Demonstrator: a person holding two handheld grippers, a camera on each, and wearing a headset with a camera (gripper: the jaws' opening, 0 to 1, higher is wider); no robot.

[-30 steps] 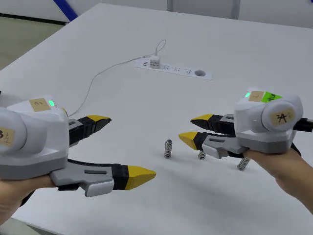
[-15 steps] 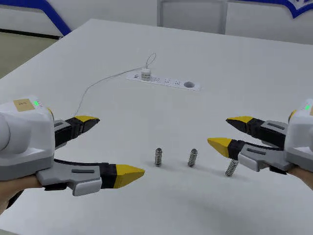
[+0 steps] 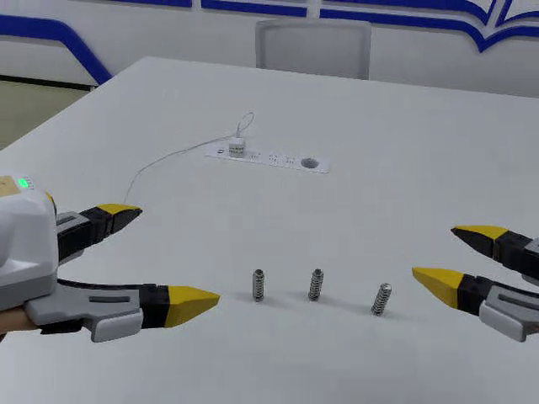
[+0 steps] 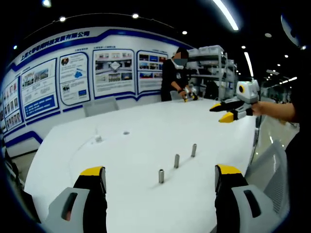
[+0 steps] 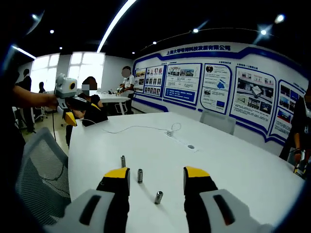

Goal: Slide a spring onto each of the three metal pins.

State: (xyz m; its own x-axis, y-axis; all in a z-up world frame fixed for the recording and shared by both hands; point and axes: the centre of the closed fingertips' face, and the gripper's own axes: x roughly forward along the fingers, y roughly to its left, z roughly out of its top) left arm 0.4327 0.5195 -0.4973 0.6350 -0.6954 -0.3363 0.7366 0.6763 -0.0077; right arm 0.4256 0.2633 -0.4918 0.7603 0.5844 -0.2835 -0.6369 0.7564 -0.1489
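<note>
I hold the left hand-held gripper point(image 3: 168, 252) wide open and empty. The right hand-held gripper point(image 3: 438, 251) is also open and grips nothing. Three springs point(image 3: 316, 284) stand in a row on the bench point(image 3: 379, 126) between the two, touching neither.

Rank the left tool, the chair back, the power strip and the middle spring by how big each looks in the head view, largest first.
1. left tool, though it sits nearest the camera, which inflates it
2. chair back, far off at the table's end
3. power strip, long but thin
4. middle spring, clearly smallest
</note>
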